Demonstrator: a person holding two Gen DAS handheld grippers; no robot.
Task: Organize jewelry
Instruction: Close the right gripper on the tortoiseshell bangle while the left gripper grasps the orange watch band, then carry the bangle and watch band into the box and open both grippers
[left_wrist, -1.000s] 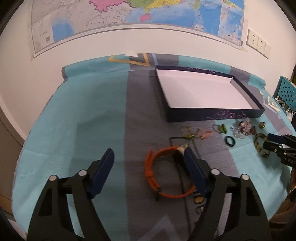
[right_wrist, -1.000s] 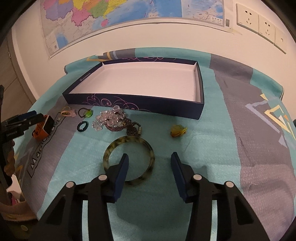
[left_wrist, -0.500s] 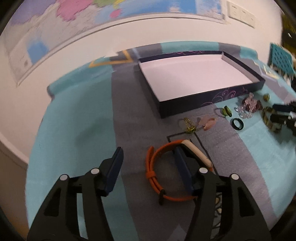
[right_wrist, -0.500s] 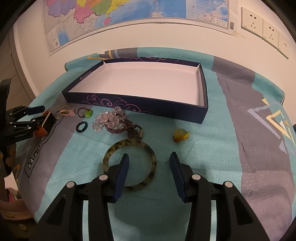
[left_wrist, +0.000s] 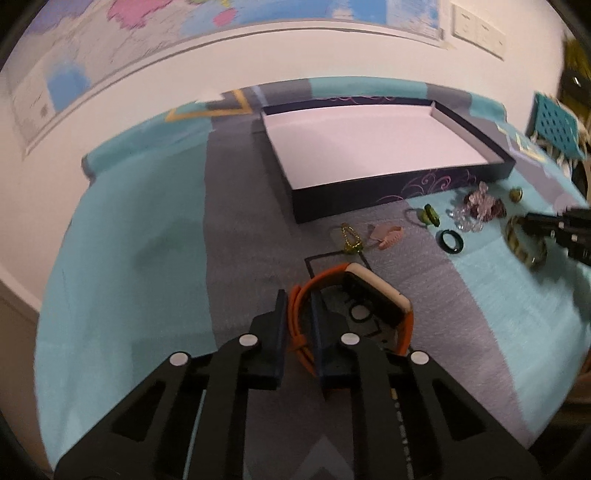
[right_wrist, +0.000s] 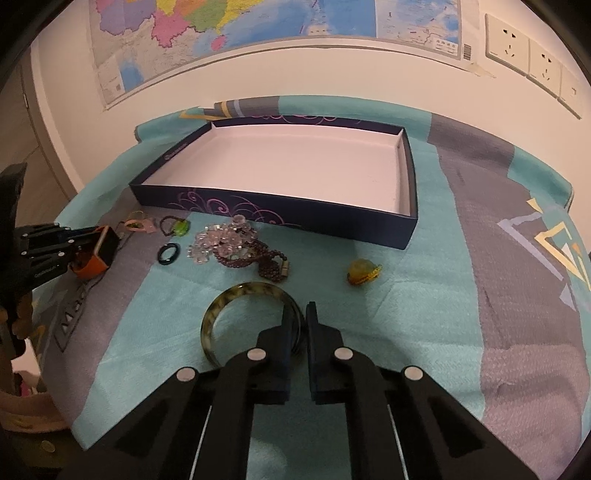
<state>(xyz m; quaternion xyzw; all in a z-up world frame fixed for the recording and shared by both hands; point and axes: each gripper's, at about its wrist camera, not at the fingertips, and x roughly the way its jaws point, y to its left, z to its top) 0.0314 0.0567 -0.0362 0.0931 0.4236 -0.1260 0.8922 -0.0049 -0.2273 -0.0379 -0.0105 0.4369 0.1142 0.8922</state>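
An orange-strapped watch (left_wrist: 373, 295) with a cream case lies on the grey stripe of the cloth. My left gripper (left_wrist: 298, 295) has its jaws closing, with the pads pinching the strap's left side. A mottled tortoiseshell bangle (right_wrist: 236, 291) lies on the teal cloth. The jaws of my right gripper (right_wrist: 299, 307) are closing too, and its pads grip the bangle's right rim. Behind both stands a dark blue box (right_wrist: 280, 206) with a bare white floor. In the right wrist view the left gripper (right_wrist: 88, 238) shows at the far left with the watch (right_wrist: 105, 251).
Between bangle and box lie a clear crystal bracelet (right_wrist: 221, 240), a purple bead bracelet (right_wrist: 266, 262), a dark ring (right_wrist: 168, 254), a green-gem hair tie (right_wrist: 180, 227), a pink clip (right_wrist: 138, 224) and an amber piece (right_wrist: 364, 272). The wall with its map stands close behind the table.
Both grippers went from open to closed. The left one shifted right and rolled, then clamped the orange strap. The right one stayed put and closed on the bangle's rim.
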